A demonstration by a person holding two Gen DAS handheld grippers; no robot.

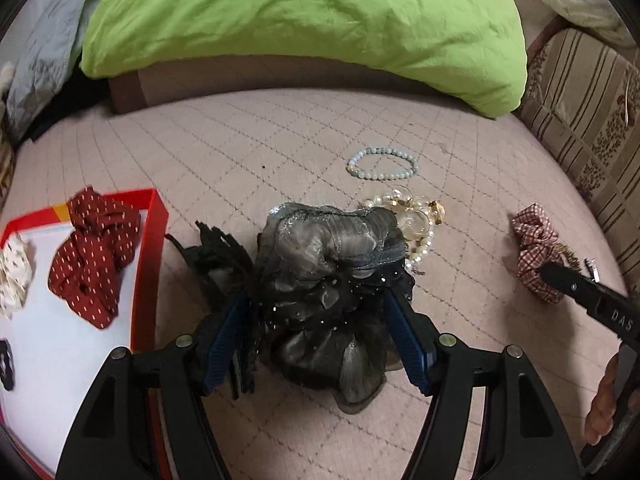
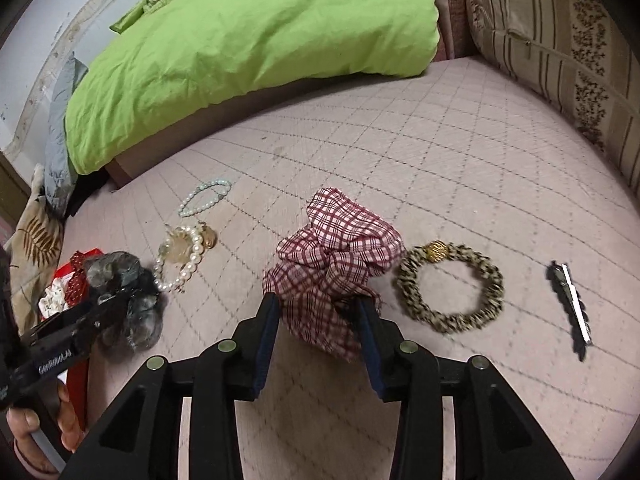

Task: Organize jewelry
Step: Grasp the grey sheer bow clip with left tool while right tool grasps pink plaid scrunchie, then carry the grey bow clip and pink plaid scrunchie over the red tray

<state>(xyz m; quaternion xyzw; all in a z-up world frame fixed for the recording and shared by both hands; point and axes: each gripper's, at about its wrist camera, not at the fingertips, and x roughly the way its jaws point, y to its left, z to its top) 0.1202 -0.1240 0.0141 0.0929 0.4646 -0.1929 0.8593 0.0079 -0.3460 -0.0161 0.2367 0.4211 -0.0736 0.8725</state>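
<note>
A grey and black sheer scrunchie (image 1: 328, 264) lies on the pink quilted bed. My left gripper (image 1: 318, 300) is open, one blue pad on each side of it. A red plaid scrunchie (image 2: 336, 256) lies between the pads of my right gripper (image 2: 318, 302), which is open; I cannot see the pads pressing it. To the left stands a red box (image 1: 152, 240) with a white floor. It holds a red dotted scrunchie (image 1: 96, 256) and a white one (image 1: 14, 276). A pearl bracelet (image 1: 416, 220) and a pale blue bead bracelet (image 1: 382, 162) lie beyond the grey scrunchie.
A black feathery clip (image 1: 216, 256) lies between the box and the grey scrunchie. A leopard-print scrunchie (image 2: 450, 288) and a black clip with a metal bar (image 2: 570, 304) lie right of the plaid one. A green pillow (image 1: 304, 20) lies behind, a striped cushion (image 2: 560, 40) at the right.
</note>
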